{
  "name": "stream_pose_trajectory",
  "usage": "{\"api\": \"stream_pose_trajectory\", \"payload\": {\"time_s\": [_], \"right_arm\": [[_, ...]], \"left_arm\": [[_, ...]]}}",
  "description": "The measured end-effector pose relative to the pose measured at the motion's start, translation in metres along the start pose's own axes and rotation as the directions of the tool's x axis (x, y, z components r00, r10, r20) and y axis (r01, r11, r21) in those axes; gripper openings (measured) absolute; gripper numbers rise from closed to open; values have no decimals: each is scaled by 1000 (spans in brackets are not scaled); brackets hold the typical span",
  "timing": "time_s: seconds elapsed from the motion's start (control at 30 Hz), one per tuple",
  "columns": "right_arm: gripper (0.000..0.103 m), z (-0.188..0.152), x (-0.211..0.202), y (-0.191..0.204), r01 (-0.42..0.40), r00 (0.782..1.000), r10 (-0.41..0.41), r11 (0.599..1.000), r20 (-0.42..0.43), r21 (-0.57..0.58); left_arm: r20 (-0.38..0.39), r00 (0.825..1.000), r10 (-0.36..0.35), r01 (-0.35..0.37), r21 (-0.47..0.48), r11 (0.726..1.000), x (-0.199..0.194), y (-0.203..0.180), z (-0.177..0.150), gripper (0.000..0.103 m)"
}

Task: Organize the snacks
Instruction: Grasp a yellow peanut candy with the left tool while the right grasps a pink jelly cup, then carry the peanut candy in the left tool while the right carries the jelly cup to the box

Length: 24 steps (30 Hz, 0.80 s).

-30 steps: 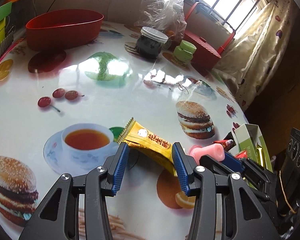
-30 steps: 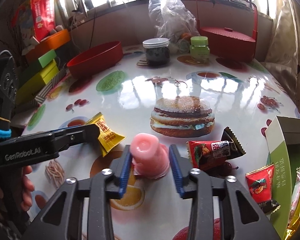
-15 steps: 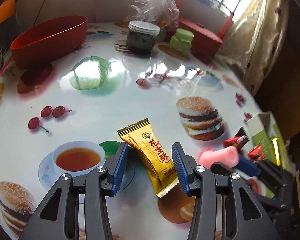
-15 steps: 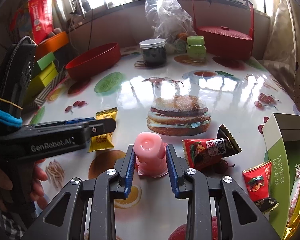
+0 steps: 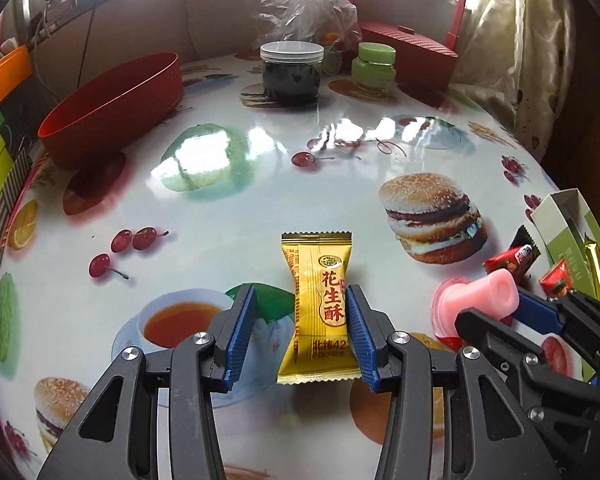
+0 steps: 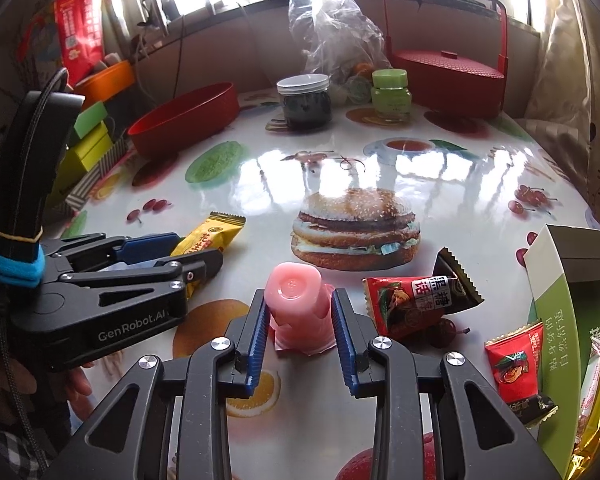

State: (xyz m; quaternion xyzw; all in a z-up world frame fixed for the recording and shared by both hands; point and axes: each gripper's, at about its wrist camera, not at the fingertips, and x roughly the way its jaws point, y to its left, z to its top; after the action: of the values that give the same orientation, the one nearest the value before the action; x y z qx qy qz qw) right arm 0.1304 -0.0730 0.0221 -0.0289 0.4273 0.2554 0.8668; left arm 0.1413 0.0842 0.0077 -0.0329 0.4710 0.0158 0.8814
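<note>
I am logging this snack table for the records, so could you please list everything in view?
yellow foil candy packet: 1, table front, between left gripper's pads
pink plastic jelly cup: 1, upside down, pinched by right gripper
red-and-black candy wrappers: 2, right of cup
green-and-white cardboard box: 1, open, right edge, gold foil inside
red oval plastic tub: 1, far left
clear jar with dark contents: 1, far centre
green lidded jar: 1, beside it
clear plastic bag: 1, behind jars
red lidded basket: 1, far right
food-print tablecloth: 1
left gripper: black, blue pads, open
right gripper: black, blue pads, shut on cup
</note>
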Motion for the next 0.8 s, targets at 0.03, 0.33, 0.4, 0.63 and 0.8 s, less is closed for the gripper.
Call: {"api": "stream_pose_trajectory", "payload": {"time_s": [0.03, 0.33, 0.4, 0.63, 0.8], "right_arm": [[30, 0, 1, 0, 1, 1000, -1, 1000, -1, -1], [30, 0, 2, -1, 4, 1000, -4, 1000, -6, 2], [30, 0, 2, -2, 2, 1000, -2, 1000, -8, 5], [30, -1, 1, -1, 12, 1000, -12, 1000, -6, 11], [28, -1, -2, -1, 17, 1000, -17, 1000, 3, 14]], "left_arm": [[2, 1000, 2, -2, 4, 1000, 0, -1, 0, 46], [25, 1000, 3, -3, 5, 1000, -3, -2, -4, 46], [27, 1000, 2, -2, 6, 1000, -3, -3, -5, 41], [36, 999, -11, 11, -10, 1000, -6, -1, -8, 27], [44, 999, -17, 17, -16, 1000, -9, 0, -10, 26]]}}
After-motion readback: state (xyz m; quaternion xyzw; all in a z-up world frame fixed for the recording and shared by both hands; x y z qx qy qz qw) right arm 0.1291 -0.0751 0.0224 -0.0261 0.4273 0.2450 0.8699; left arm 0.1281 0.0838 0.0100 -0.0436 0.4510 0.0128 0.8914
